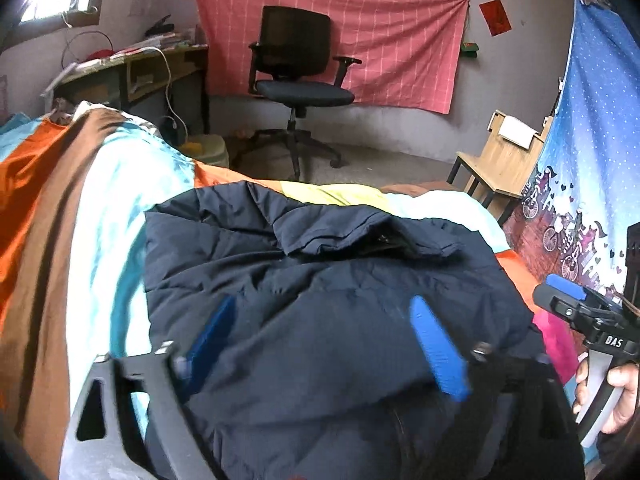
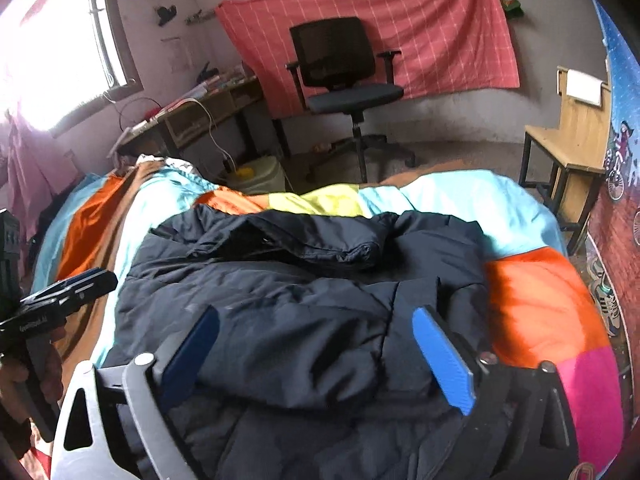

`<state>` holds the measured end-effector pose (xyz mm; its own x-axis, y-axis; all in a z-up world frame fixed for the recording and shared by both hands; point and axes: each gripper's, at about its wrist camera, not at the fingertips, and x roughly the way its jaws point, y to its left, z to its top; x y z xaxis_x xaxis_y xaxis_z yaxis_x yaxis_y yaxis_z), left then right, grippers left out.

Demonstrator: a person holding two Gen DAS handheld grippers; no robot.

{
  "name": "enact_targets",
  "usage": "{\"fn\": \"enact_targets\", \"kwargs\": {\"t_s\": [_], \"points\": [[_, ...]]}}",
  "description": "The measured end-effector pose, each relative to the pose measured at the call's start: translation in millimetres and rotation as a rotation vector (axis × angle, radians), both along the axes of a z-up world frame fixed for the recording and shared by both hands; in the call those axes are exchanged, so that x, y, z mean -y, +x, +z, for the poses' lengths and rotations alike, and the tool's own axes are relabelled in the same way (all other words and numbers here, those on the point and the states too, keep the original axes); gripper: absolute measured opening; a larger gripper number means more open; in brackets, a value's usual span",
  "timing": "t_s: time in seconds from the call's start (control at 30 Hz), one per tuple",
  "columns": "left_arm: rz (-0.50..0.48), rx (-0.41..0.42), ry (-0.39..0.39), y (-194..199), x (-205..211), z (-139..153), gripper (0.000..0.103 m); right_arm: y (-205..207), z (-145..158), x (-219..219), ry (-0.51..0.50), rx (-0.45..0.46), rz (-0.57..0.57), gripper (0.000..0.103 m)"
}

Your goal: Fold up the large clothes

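- Left wrist view: a big dark blue puffy jacket lying on the bed, on top of a cover with bright patches of orange, brown, light blue and yellow.
- Looks folded over on itself already, a thick bundle with a flap of cloth lying across the far part.
- Left tool up above the near part of the jacket, both blue fingers spread wide, nothing pinched between them.
- Right tool seen at the right edge, held in a hand, off to the side of the jacket, not touching it.
- Far behind, a black office chair in front of a pink cloth on the wall, well apart from the bed.

- Right wrist view: same jacket, bunched in the middle of the bed, with a lumpy fold across the far side and a seam running down the near side.
- Right tool wide open over the near edge, blue fingers holding no cloth.
- Left tool at the left edge, also free of the jacket.

- Guess on how far along: one fold or more seems done and let go.
- Still left, most likely: smoothing the lumps, tucking the loose flap, maybe one more fold to make a neat, smaller pile.
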<state>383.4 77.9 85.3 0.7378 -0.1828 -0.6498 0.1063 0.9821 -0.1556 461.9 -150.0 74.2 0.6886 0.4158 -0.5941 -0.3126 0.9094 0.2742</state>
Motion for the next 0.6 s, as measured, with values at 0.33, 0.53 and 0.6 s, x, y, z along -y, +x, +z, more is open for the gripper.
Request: {"fn": "enact_targets", "kwargs": {"t_s": [0.33,0.53,0.6], "points": [[0.018,0.096,0.005,-71,2,32,0.099,-64,25,-8,-0.010,0.073,0.011,0.103],[0.007,0.128,0.046,-112,8,35,0.099,-107,31,-8,-0.002,0.094,0.011,0.103],[-0.001,0.138,0.078,-126,12,33,0.099,-120,32,-8,0.005,0.098,0.021,0.103]]}}
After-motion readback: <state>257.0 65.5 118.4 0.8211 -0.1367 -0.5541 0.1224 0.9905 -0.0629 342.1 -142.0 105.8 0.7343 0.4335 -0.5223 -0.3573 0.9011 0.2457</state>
